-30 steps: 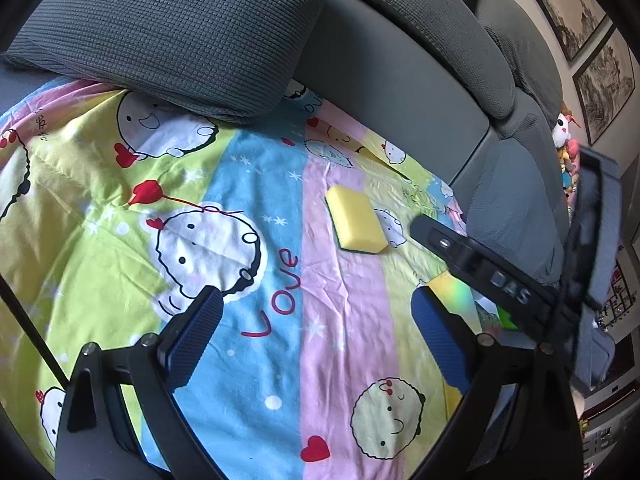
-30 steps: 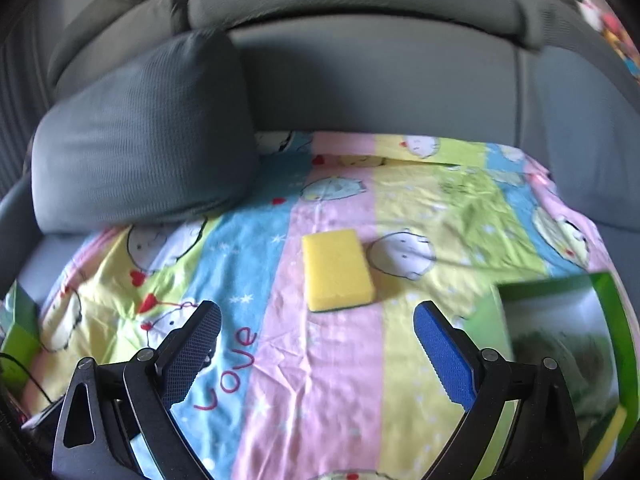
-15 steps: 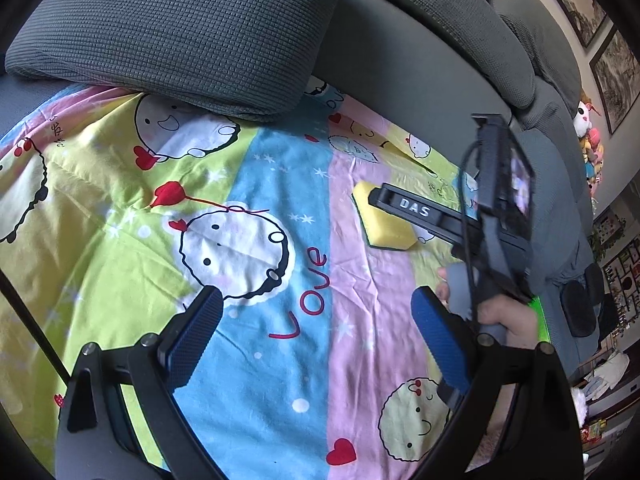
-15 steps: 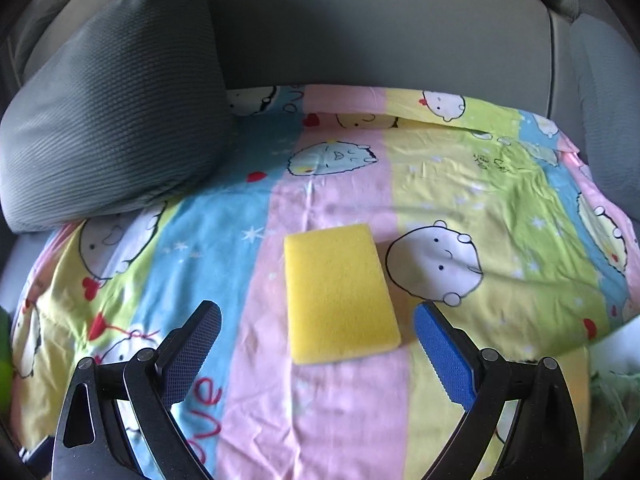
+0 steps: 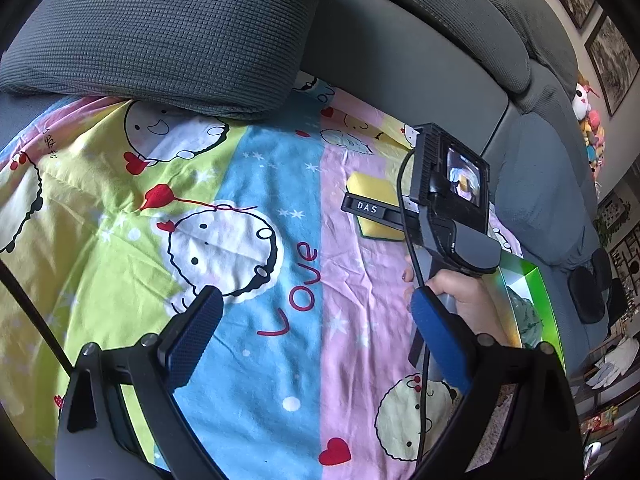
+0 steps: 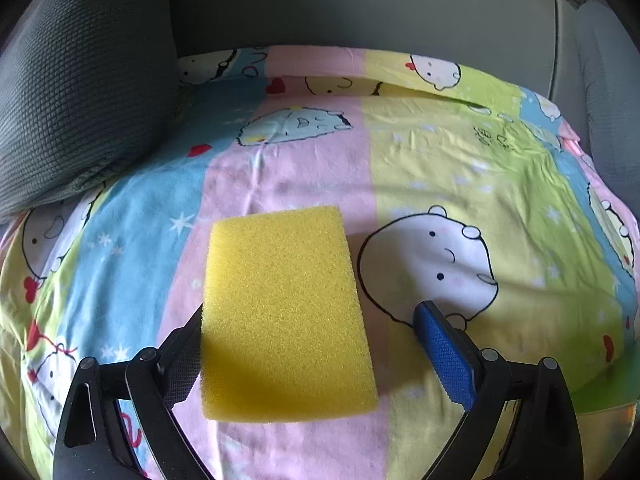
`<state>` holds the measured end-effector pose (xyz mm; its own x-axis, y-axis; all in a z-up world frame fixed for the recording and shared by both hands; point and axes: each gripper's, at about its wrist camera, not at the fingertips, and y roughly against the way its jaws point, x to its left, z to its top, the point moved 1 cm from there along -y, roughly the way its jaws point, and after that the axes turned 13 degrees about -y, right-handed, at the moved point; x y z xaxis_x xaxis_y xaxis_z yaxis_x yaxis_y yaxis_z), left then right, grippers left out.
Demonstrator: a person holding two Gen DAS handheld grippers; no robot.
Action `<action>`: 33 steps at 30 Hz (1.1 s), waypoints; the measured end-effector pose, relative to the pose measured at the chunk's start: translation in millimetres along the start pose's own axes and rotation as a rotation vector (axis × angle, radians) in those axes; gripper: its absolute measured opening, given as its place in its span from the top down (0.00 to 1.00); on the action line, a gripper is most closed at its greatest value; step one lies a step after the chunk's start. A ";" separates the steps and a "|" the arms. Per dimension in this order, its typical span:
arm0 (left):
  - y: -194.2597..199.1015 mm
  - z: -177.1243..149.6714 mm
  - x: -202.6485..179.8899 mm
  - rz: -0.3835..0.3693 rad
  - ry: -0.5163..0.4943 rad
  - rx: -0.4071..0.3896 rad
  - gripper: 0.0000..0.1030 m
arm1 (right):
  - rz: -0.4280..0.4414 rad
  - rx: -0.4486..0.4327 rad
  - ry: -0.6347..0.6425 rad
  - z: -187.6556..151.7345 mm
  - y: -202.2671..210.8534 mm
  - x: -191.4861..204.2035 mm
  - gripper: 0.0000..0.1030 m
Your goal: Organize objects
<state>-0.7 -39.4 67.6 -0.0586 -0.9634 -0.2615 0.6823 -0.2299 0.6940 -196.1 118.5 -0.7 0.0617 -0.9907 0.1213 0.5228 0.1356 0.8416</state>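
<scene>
In your left wrist view, your left tongs [image 5: 316, 328] hang open over the cartoon sheet [image 5: 276, 184], holding nothing; since half a second ago your right hand [image 5: 468, 300] and its tool have pushed further in toward 2 o'clock, and the tool's bar now lies across the yellow sponge [image 5: 374, 196], hiding more of it than before; the grey cushion [image 5: 160, 36] sits at 11 o'clock as it did, and a green box [image 5: 532, 304] has come into sight at 3 o'clock, just beyond the hand.

In your right wrist view, your right tongs [image 6: 310, 354] are spread wide and have closed in on the sponge [image 6: 284, 312]; it now fills the space between the fingers, where a moment ago it lay ahead of them; the left finger [image 6: 182, 364] sits at its edge, the blue right finger [image 6: 446, 356] stands apart from it at 4 o'clock; the sponge lies flat on the sheet's pink stripe [image 6: 308, 152].
</scene>
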 end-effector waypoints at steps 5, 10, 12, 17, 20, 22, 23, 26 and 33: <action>-0.2 -1.1 -1.4 0.005 -0.009 0.003 0.08 | -0.026 -0.035 0.026 -3.2 2.7 7.3 0.27; -1.1 -1.6 0.0 0.015 -0.006 0.007 0.08 | 0.008 -0.033 0.052 -4.3 7.2 12.8 0.38; -1.7 -1.3 0.9 0.023 -0.003 0.010 0.08 | 0.025 -0.017 0.037 -5.4 9.3 11.8 0.38; -1.4 -0.4 5.8 0.040 0.008 0.007 0.08 | 0.111 0.072 -0.021 -13.4 29.8 5.3 0.38; -1.6 -1.2 12.3 0.030 0.039 0.008 0.08 | 0.171 0.126 -0.053 -27.8 49.1 0.0 0.38; -2.8 -2.5 17.3 0.047 0.062 0.014 0.08 | 0.193 0.158 -0.045 -41.8 61.7 -0.3 0.38; -3.1 -3.4 19.5 0.052 0.073 0.018 0.08 | 0.185 0.172 -0.049 -49.6 66.8 -1.7 0.38; -4.1 -6.4 27.7 0.043 0.117 0.029 0.08 | 0.177 0.217 -0.082 -71.6 76.2 -5.4 0.38; -8.6 -9.4 37.6 0.046 0.158 0.055 0.08 | 0.220 0.255 -0.110 -108.6 100.8 -10.5 0.37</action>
<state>-2.0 -72.4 45.5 0.0905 -0.9405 -0.3276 0.6402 -0.1970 0.7425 -51.7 141.4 25.7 0.0506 -0.9321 0.3585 0.2775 0.3580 0.8915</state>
